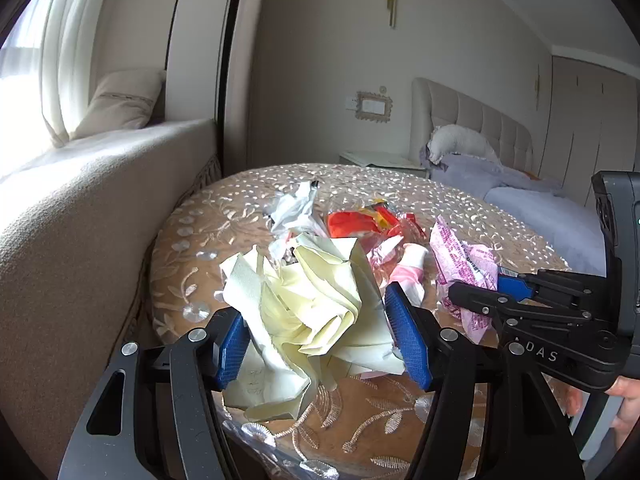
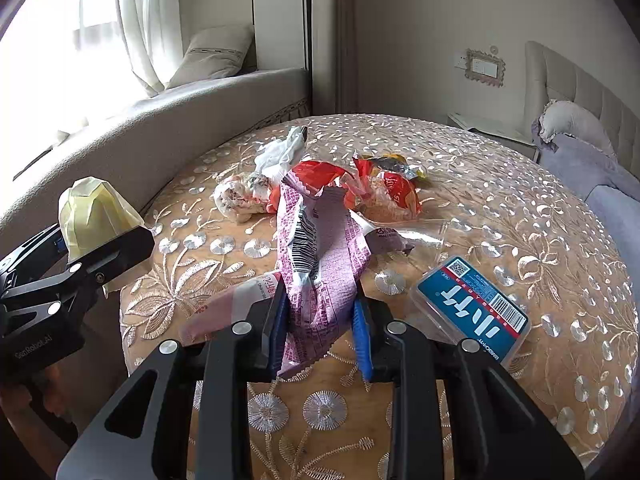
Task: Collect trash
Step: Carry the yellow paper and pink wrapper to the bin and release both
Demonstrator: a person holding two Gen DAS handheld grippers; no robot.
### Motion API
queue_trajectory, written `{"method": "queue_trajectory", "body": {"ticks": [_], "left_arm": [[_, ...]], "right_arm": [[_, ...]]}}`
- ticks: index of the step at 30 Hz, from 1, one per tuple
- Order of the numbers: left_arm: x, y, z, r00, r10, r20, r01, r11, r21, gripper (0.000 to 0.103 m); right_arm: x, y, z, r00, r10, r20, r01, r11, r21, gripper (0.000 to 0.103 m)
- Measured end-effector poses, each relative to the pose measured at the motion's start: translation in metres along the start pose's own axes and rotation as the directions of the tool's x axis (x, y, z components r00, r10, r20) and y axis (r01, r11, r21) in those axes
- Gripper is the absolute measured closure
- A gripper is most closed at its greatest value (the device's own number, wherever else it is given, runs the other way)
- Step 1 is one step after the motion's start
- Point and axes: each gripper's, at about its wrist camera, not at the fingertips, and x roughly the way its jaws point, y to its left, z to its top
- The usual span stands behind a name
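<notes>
On the embroidered bench point(image 2: 500, 208), the right tongs point(image 2: 320, 320) are pinching the near end of the pink wrapper point(image 2: 320, 248). Its long axis is running straight ahead of them, toward the red wrappers point(image 2: 384, 192) at the centre. The left tongs point(image 1: 316, 340) are gripping the crumpled yellow paper point(image 1: 304, 304) off to the left, clear of the pile. The blue box point(image 2: 472, 312) is lying just right of the right tongs, nearer that hand.
</notes>
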Motion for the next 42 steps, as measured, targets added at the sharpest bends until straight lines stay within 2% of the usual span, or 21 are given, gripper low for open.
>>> {"method": "queue_trajectory", "body": {"ticks": [10, 17, 22, 27, 33, 39, 42], "left_arm": [[-0.023, -0.053, -0.007, 0.995, -0.101, 0.011, 0.100, 0.992, 0.075, 0.040], [-0.027, -0.101, -0.021, 0.978, -0.205, -0.033, 0.208, 0.972, 0.114, 0.040], [-0.033, -0.132, -0.030, 0.952, -0.298, -0.074, 0.304, 0.946, 0.107, 0.040], [-0.043, -0.175, -0.037, 0.929, -0.358, -0.095, 0.370, 0.915, 0.165, 0.040], [-0.053, -0.233, -0.051, 0.883, -0.453, -0.125, 0.470, 0.850, 0.238, 0.040], [-0.052, -0.284, -0.073, 0.828, -0.523, -0.202, 0.560, 0.774, 0.295, 0.040], [-0.051, -0.307, -0.085, 0.819, -0.528, -0.224, 0.574, 0.751, 0.327, 0.040]], "right_arm": [[-0.077, -0.014, -0.029, 0.993, -0.075, 0.096, 0.076, 0.997, -0.007, 0.073], [-0.126, -0.038, -0.058, 0.973, -0.177, 0.144, 0.175, 0.984, 0.031, 0.073], [-0.160, -0.060, -0.078, 0.955, -0.245, 0.166, 0.237, 0.969, 0.065, 0.073], [-0.191, -0.081, -0.107, 0.937, -0.306, 0.168, 0.289, 0.950, 0.121, 0.073], [-0.222, -0.105, -0.141, 0.909, -0.392, 0.143, 0.362, 0.911, 0.196, 0.073], [-0.241, -0.128, -0.170, 0.886, -0.453, 0.098, 0.415, 0.871, 0.264, 0.073], [-0.251, -0.137, -0.182, 0.873, -0.482, 0.078, 0.443, 0.849, 0.288, 0.073]]}}
